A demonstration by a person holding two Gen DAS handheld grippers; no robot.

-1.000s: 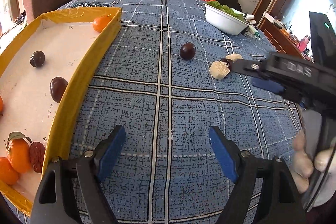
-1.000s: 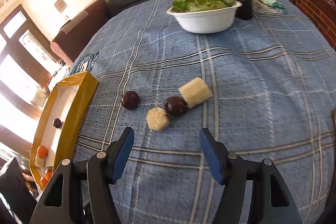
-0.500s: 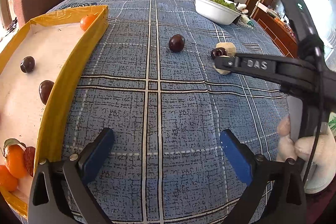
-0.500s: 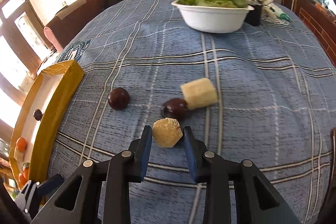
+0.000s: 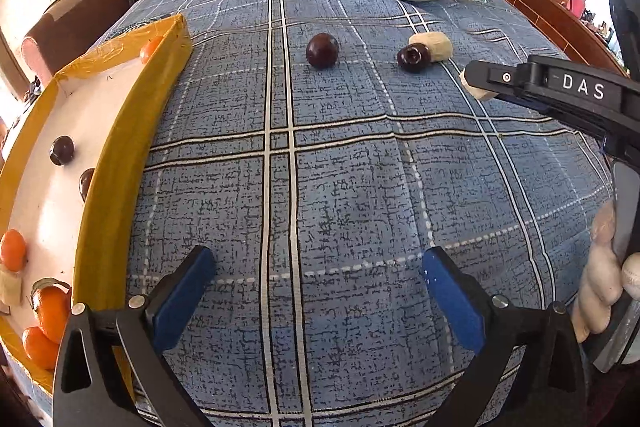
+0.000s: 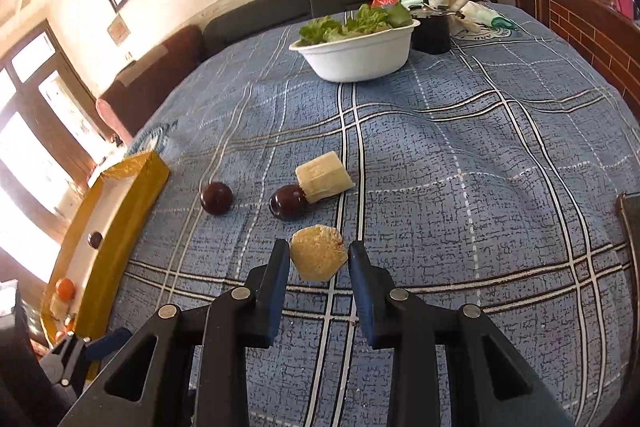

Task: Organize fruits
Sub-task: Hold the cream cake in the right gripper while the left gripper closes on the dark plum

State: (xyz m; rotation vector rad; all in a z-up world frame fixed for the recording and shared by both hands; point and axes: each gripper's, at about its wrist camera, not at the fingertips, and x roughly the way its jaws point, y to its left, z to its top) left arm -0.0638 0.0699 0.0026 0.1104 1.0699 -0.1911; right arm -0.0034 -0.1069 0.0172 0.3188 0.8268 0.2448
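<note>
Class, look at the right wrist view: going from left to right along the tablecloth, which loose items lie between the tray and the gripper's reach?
Yellow-walled tray → lone dark plum → second dark plum → pale cut chunk.

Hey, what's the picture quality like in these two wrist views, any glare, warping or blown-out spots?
Left wrist view: strong fisheye bend curves the yellow tray and the plaid lines of the tablecloth; the upper right corner is washed out. Right wrist view: the windows at left are blown out white, the corners are vignetted black, and the pale chunk between the right gripper fingers looks sharp.
</note>
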